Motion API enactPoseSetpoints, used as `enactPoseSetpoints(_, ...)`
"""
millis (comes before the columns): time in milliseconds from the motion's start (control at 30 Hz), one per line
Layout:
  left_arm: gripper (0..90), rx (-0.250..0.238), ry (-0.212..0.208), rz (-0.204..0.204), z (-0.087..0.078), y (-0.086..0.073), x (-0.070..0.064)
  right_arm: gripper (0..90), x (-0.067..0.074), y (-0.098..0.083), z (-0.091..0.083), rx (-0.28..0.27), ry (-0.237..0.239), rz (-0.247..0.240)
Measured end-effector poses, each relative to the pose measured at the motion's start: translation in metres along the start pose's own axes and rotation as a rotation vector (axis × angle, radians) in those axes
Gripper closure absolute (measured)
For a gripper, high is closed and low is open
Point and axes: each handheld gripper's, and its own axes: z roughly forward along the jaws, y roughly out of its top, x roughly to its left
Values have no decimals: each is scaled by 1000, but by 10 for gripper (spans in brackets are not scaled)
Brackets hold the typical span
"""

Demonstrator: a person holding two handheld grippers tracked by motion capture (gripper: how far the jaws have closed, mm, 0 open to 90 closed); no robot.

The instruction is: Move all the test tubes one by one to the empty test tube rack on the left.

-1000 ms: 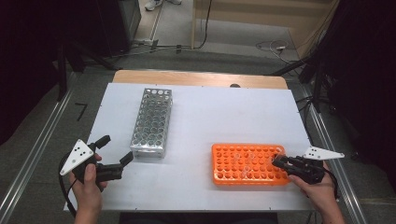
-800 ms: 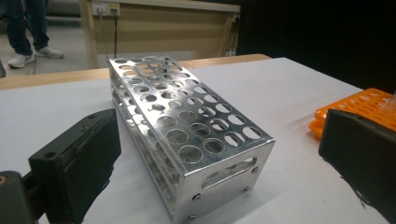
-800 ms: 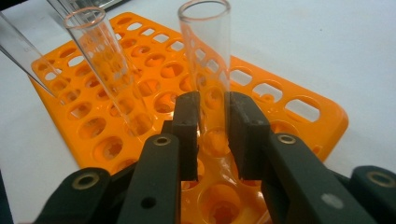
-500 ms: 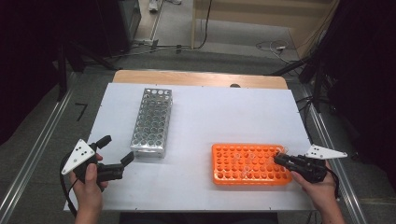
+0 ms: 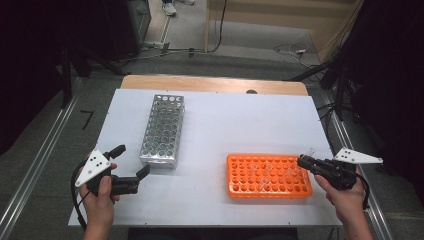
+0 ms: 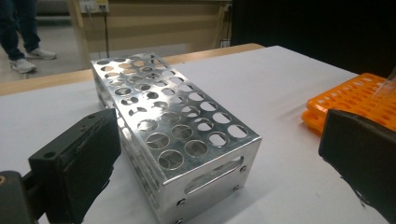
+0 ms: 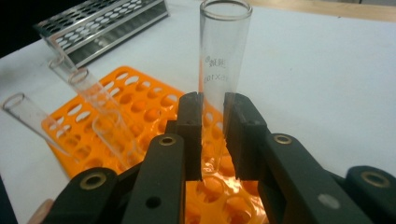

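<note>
Right gripper (image 7: 213, 135) clamped on a clear glass test tube (image 7: 219, 70), jaws pressed against both sides of its lower half, open mouth uppermost and a faint printed mark on the glass. Tube bottom just above the orange rack (image 7: 140, 112), over holes at the rack's near end; whether still touching the rack, hard to tell. In the high view, same right gripper (image 5: 306, 163) at the right-hand end of the orange rack (image 5: 267, 175), tube (image 5: 311, 151) a thin pale sliver at the jaw tips, tilted slightly away from the rack. Right hand (image 5: 345, 197) behind, off the rack's right corner.

Three more tubes (image 7: 93, 109) leaning in the orange rack, farther along it from the held one, all tipped the same way.

Left gripper (image 5: 131, 167) well apart from the orange rack, on the far side of the table (image 5: 240, 120) from it, jaws spread wide with nothing between. Left hand (image 5: 100, 200) wrapped round its body. Metal rack (image 5: 163, 129) between that gripper and the orange rack, closer to the gripper, holes bare. In the left gripper view, metal rack (image 6: 173, 126) framed by the two open jaws, orange rack (image 6: 355, 100) beyond its right side.
</note>
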Motion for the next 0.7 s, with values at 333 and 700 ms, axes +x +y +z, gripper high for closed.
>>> enactPoseSetpoints(333, 0, -1, -58, 20, 6, 9, -13, 743, 14, 25, 1, -36, -50, 19)
enactPoseSetpoints(700, 0, 3, -104, 25, 12, 16, -25, 744, 42, 46, 7, -75, -33, 14)
